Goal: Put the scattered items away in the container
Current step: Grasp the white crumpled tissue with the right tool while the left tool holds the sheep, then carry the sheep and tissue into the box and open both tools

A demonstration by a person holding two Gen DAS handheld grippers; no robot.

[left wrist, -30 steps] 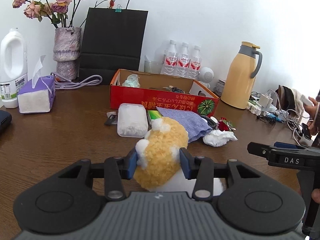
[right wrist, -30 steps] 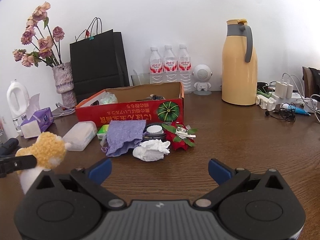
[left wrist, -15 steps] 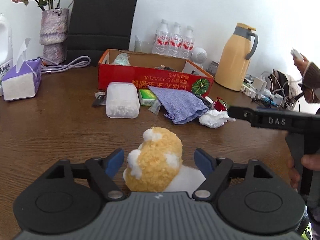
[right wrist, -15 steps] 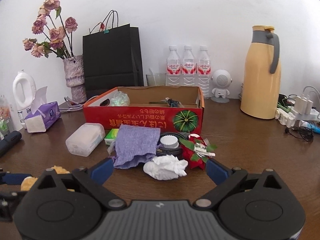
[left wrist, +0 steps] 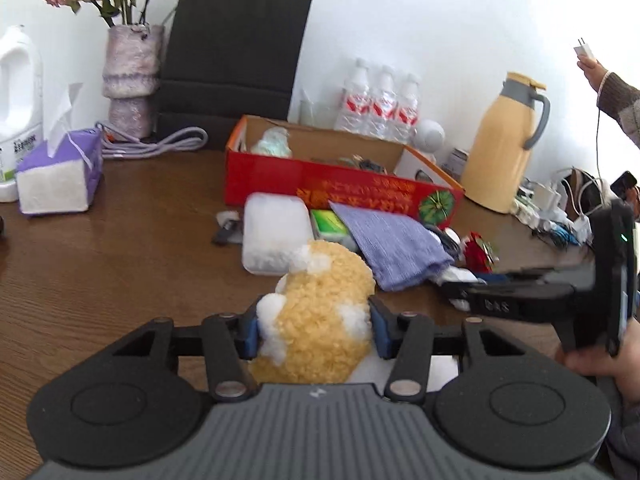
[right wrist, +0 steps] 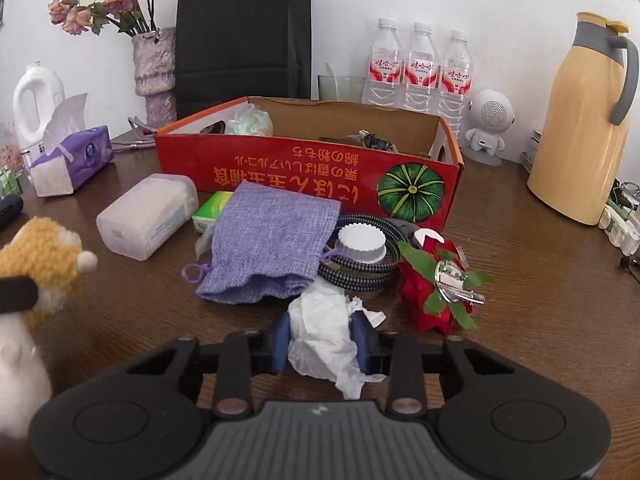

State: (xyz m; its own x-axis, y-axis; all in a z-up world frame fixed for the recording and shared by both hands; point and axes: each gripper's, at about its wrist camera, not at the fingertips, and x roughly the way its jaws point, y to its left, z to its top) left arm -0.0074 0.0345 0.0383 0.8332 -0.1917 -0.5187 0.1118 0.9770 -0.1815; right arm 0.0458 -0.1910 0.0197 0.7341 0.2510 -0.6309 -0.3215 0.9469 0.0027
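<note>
Left gripper (left wrist: 314, 330) jaws just closed on plush toy (left wrist: 320, 320), right gripper (right wrist: 322, 338) jaws just closed on crumpled tissue (right wrist: 324, 332), purple pouch (right wrist: 268, 248) before red box (right wrist: 304, 168)

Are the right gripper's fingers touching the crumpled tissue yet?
Touching. The right wrist view shows the right gripper, just closing, with both blue fingers pressed against the crumpled tissue, no gap either side.

Red box (right wrist: 304, 168), lilac pouch (right wrist: 272, 240)

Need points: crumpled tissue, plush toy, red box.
crumpled tissue (right wrist: 322, 336), right wrist view, on its middle between the pads.
plush toy (left wrist: 320, 312), left wrist view, on its yellow fleece body.
red box (right wrist: 304, 168), right wrist view, on its printed front wall.
</note>
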